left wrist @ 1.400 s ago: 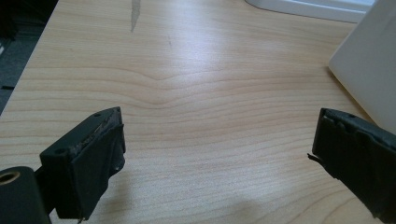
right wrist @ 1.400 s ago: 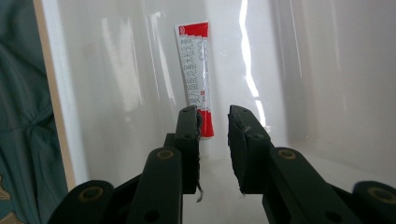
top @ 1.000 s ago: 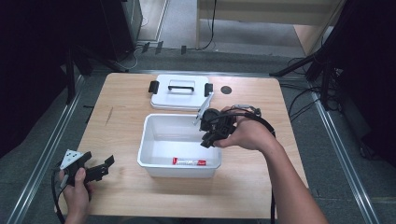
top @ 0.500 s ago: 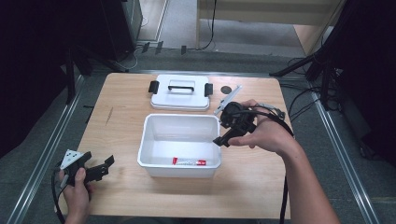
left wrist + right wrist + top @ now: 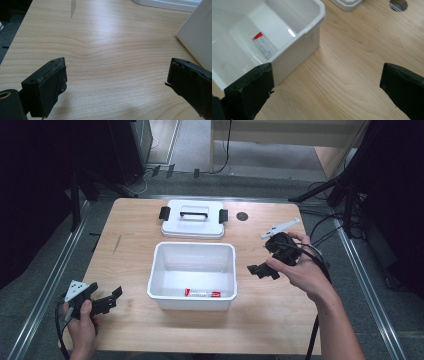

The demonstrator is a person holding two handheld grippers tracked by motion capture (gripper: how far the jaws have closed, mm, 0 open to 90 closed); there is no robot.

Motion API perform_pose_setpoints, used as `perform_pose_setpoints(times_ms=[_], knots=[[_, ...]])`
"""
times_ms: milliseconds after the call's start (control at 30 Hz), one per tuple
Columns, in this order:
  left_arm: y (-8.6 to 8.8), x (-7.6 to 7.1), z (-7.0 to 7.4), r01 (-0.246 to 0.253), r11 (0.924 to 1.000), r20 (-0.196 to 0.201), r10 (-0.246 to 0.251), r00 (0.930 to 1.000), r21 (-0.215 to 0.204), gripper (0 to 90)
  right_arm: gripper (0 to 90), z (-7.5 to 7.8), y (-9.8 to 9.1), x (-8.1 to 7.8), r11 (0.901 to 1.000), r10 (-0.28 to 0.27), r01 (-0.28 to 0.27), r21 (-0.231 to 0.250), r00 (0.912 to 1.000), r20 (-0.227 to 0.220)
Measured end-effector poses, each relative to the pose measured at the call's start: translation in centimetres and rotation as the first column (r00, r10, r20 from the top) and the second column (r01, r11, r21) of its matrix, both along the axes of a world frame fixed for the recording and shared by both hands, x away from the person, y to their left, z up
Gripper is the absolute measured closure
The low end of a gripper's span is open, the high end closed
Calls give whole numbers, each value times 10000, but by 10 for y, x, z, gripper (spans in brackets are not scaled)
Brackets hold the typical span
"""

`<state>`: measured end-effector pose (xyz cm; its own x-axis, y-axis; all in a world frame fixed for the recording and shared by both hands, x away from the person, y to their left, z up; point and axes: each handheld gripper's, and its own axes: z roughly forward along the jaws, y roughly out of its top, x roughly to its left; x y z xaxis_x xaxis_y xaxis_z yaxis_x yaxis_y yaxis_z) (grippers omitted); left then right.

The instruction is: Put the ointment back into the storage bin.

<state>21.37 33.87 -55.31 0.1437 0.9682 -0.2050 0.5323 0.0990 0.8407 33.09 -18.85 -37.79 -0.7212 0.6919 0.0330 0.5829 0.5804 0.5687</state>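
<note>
The right claw (image 5: 270, 257) is standing wide open and empty, its jaws having just been opening, right of the white bin (image 5: 192, 251). The tube (image 5: 202, 294) is lying lengthwise along the bin's lower wall. The left claw (image 5: 102, 302) is also open, empty.

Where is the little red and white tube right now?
In the high view, the red and white tube lies on the floor of the open white bin, against its near wall, with the lid on the table behind the bin.

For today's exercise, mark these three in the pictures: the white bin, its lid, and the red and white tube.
white bin (image 5: 192, 247), high view, far rim.
lid (image 5: 193, 222), high view, top, below handle.
red and white tube (image 5: 202, 294), high view, mid-body.
</note>
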Motion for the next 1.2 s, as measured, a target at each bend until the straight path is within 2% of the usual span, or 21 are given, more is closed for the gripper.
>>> perform_pose_setpoints(times_ms=[167,267,333,600,733,900,1067,1100,1200], knots=[[0,0,0,-9,10000,-23,9,10000,14,31,0,-12,-24,-5,9960,-843,826,348,9952,492],[-1,0,0,-18,10000,-16,18,10000,26,31,0,-24,-41,-8,9874,-1497,1453,629,9861,724],[-1,0,0,-30,10000,-16,31,10000,34,31,0,-31,-49,-10,9834,-1683,1625,806,9831,716],[-1,0,0,-33,10000,8,33,10000,41,31,0,-75,-78,-24,9652,-2490,2428,969,9668,578],[-1,0,0,-34,10000,1,34,10000,68,31,0,-99,-96,-32,9486,-3054,2965,1110,9493,746],[-1,0,0,-47,10000,-14,47,10000,77,31,0,-119,-113,-46,9292,-3542,3368,1519,9291,1066],[-1,0,0,-46,9999,-24,47,10000,123,31,0,-138,-126,-61,9241,-3669,3430,1684,9197,1399],[-1,0,0,-51,9999,-23,52,10000,120,31,0,-141,-129,-63,9211,-3742,3483,1737,9153,1492],[-1,0,0,-57,9999,-40,58,10000,128,31,0,-148,-138,-72,9038,-4117,3786,1996,8965,1636]])
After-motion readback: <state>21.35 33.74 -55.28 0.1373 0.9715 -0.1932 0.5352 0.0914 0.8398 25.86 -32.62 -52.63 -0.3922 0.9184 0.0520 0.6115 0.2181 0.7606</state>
